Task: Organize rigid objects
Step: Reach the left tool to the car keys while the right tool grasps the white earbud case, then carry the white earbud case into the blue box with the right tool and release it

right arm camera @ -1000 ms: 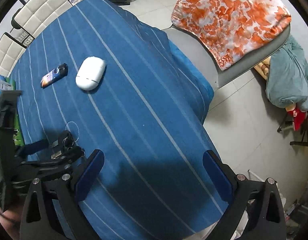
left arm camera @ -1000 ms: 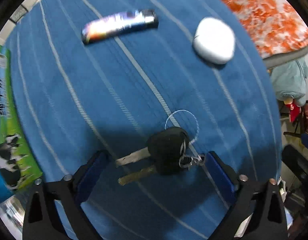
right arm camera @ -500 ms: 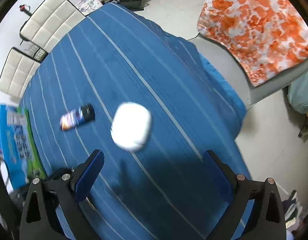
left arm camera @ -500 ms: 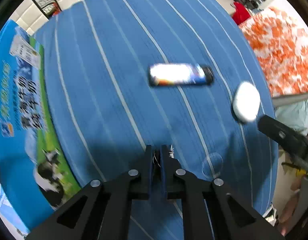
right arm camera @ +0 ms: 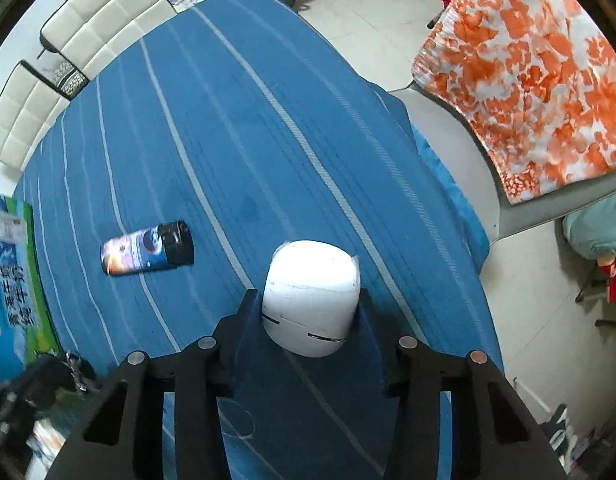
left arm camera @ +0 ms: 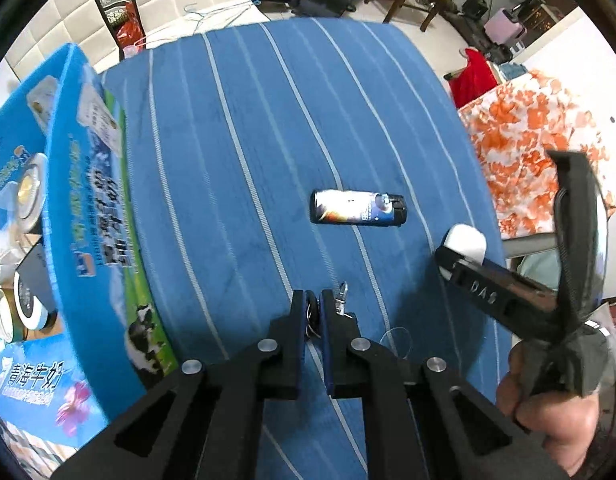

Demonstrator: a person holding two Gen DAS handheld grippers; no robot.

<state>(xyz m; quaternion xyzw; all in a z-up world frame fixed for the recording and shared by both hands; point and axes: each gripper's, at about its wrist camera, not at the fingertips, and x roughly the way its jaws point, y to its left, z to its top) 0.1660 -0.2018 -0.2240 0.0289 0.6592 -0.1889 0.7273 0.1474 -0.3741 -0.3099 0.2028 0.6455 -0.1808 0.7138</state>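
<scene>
1. Left wrist view: the left gripper (left arm camera: pixel 313 312) has its fingers pressed nearly together, clamped on the keys (left arm camera: pixel 312 317). Only a dark sliver of the keys shows in the narrow gap, and a small metal clip (left arm camera: pixel 341 300) sticks out just right of the fingertips. The lighter (left arm camera: pixel 358 213) lies flat on the blue striped tablecloth (left arm camera: pixel 236 152), ahead of the fingertips and a little to the right, apart from them. A milk carton box (left arm camera: pixel 88 220) stands along the cloth's left side. At the right, the right gripper (left arm camera: pixel 464 254) reaches in, with the white case (left arm camera: pixel 466 242) at its tip and a hand (left arm camera: pixel 548 424) gripping its handle.

2. Right wrist view: the right gripper (right arm camera: pixel 310 304) is closed on the white case (right arm camera: pixel 310 296), which sits squarely between both fingers and juts beyond their tips above the tablecloth (right arm camera: pixel 236 120). The lighter (right arm camera: pixel 147 249) lies on the cloth to the left of the case, not touching it. A chair with an orange-and-white cloth (right arm camera: pixel 528 80) stands beyond the table's right edge.
</scene>
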